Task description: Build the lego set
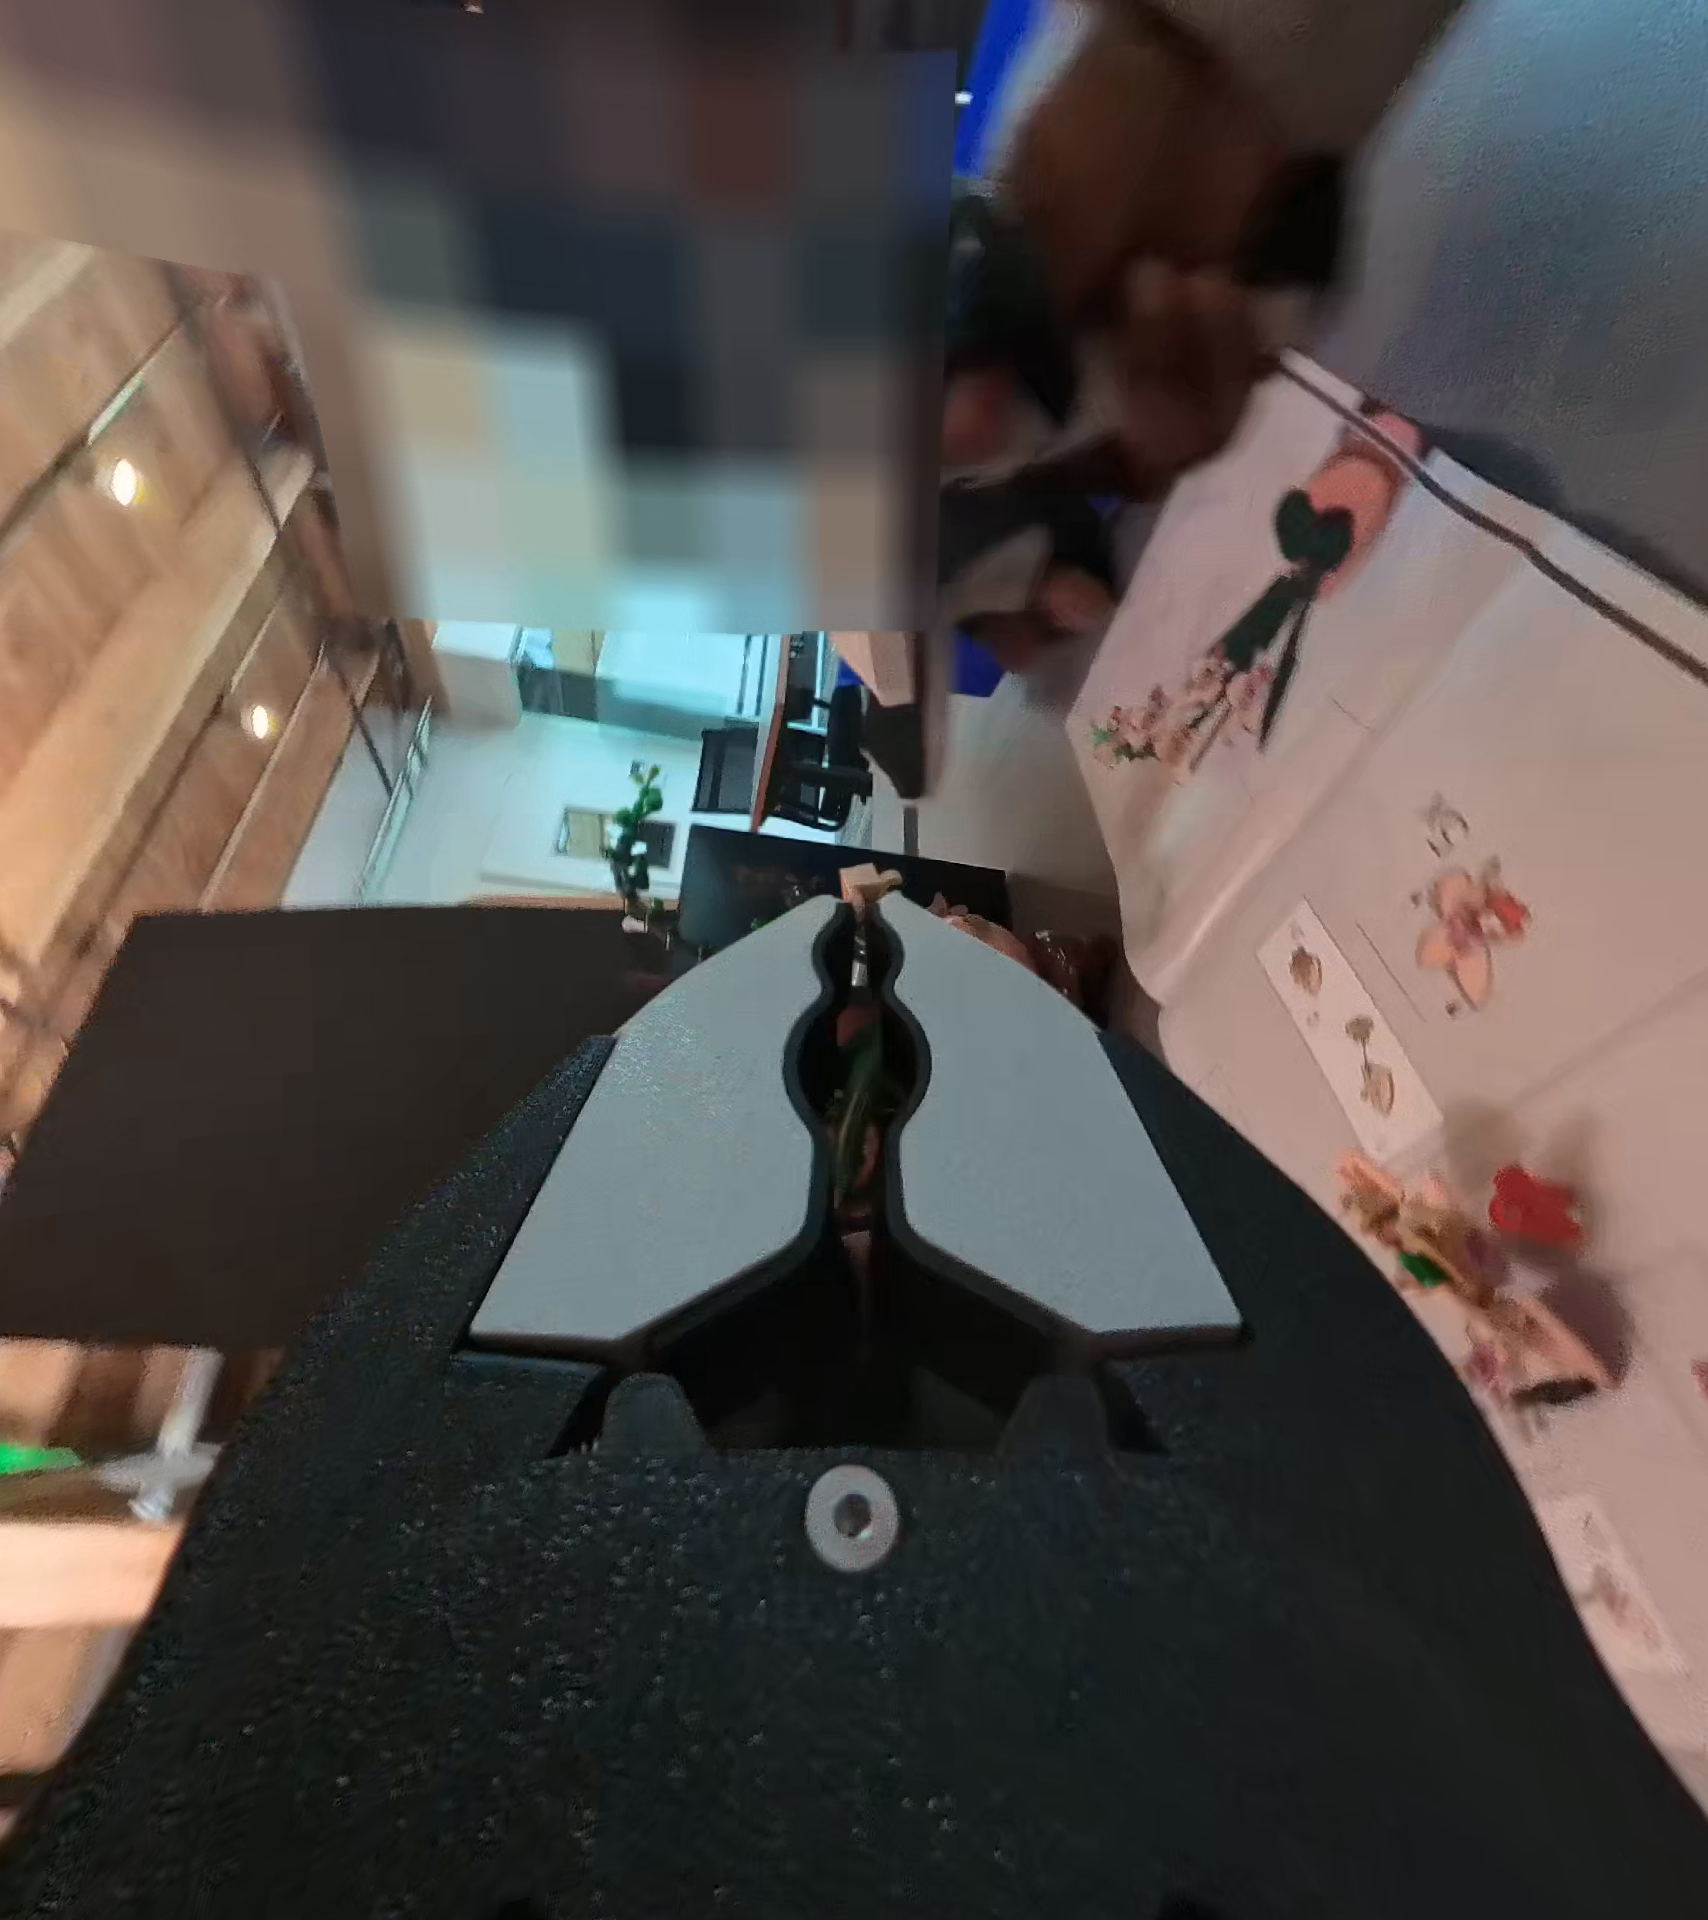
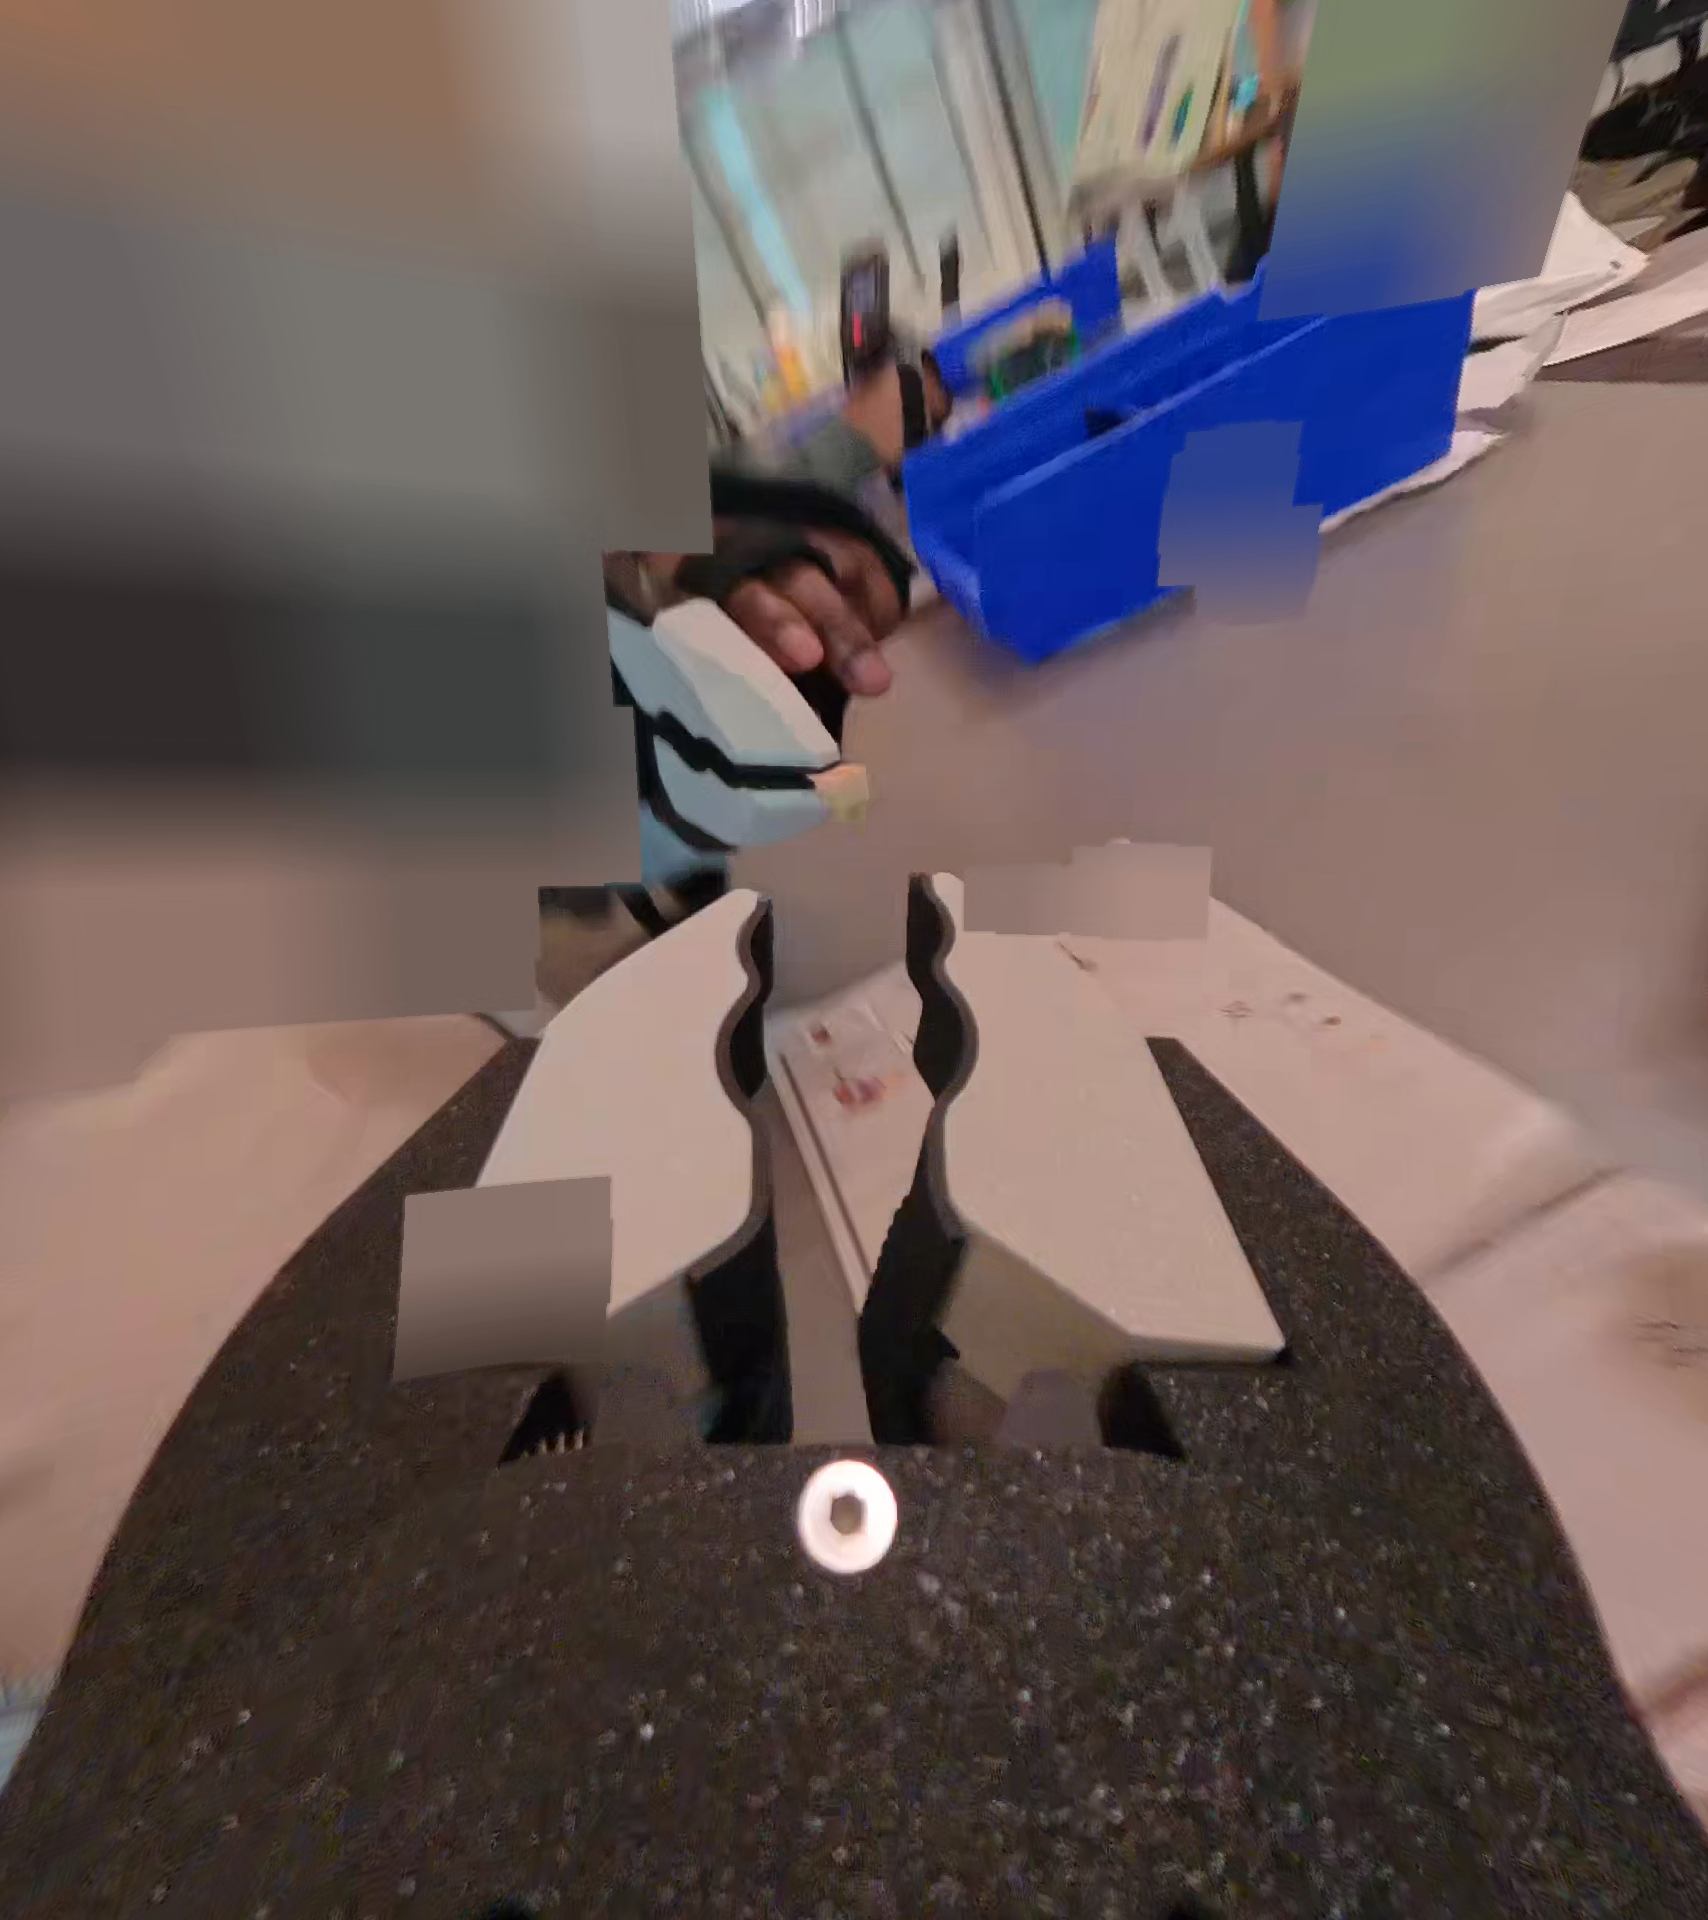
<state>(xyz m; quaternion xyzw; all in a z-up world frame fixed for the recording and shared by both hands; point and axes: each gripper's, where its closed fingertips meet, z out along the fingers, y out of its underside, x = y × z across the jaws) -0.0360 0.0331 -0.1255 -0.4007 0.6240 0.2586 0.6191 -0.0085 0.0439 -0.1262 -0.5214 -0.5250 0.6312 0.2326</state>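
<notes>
My left gripper (image 1: 862, 906) is shut on a small cream lego piece (image 1: 864, 883) that sticks out past its fingertips; it is raised and tilted off the table. The same gripper shows in the right wrist view (image 2: 824, 792), held by a hand, with the cream piece (image 2: 850, 800) at its tip. My right gripper (image 2: 837, 896) is open and empty, pointing toward the left gripper over the table. A heap of loose lego pieces (image 1: 1452, 1247) with a red piece (image 1: 1534, 1205) lies on the white instruction sheet (image 1: 1556, 831).
A blue bin (image 2: 1172, 457) stands at the back of the grey table (image 2: 1349, 790). A black board (image 1: 289, 1112) lies left of the left gripper. White papers (image 2: 1660, 301) lie at the far right. The instruction sheet shows under the right gripper (image 2: 850, 1070).
</notes>
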